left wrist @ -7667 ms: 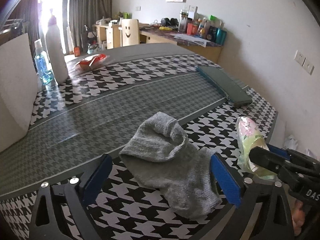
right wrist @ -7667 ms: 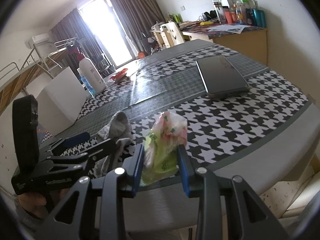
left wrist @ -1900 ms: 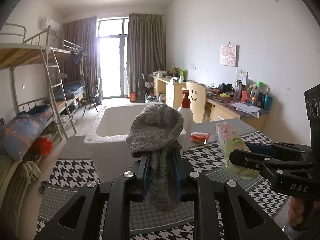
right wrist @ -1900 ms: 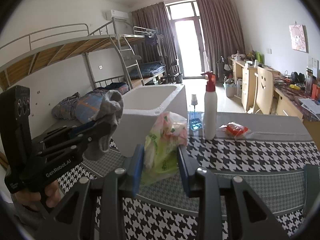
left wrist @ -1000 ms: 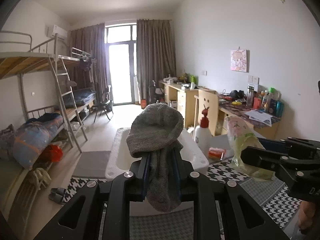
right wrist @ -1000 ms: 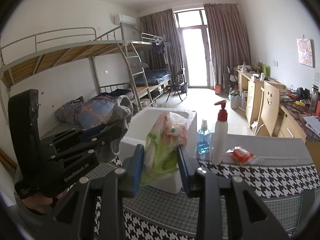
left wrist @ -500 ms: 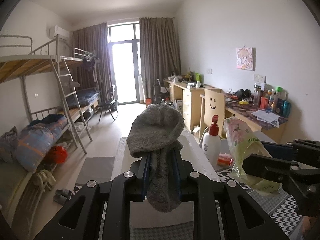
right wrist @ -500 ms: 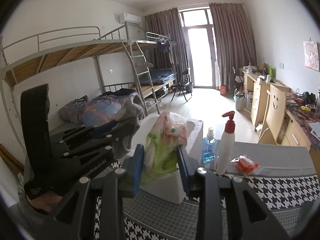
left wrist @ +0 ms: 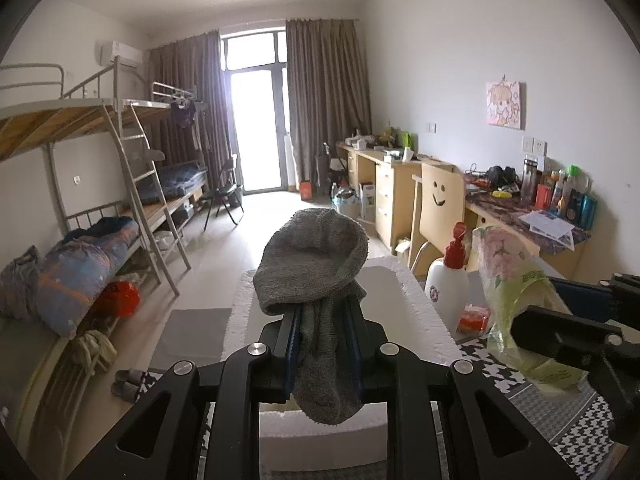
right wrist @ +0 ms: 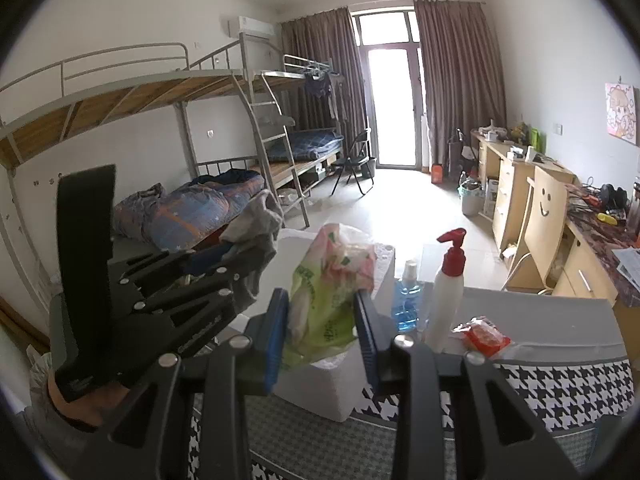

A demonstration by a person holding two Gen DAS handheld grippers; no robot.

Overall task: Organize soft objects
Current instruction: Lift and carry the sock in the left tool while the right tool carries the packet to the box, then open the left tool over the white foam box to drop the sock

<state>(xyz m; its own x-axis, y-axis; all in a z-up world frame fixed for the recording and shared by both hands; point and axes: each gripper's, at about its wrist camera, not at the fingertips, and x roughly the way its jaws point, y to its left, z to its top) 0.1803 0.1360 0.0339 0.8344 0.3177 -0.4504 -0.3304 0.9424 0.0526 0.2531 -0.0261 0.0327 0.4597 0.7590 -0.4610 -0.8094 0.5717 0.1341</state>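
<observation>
My left gripper (left wrist: pixel 323 330) is shut on a grey sock (left wrist: pixel 316 264) and holds it in the air over the near end of a white foam box (left wrist: pixel 416 300). The sock also shows in the right wrist view (right wrist: pixel 256 228), with the left gripper (right wrist: pixel 208 268) beside it. My right gripper (right wrist: pixel 322 332) is shut on a green and pink plastic packet (right wrist: pixel 328 300), held in front of the foam box (right wrist: pixel 380 276). The packet also shows at the right in the left wrist view (left wrist: pixel 516 292).
A white pump bottle with a red top (right wrist: pixel 446 300), a blue liquid bottle (right wrist: pixel 406 304) and a red packet (right wrist: pixel 482 336) stand on the houndstooth table (right wrist: pixel 560 384) right of the box. A bunk bed (right wrist: pixel 200 120) and desks (right wrist: pixel 520 184) line the room.
Both grippers have kept their hold and moved forward toward the foam box. The box is now closer and lower in both views.
</observation>
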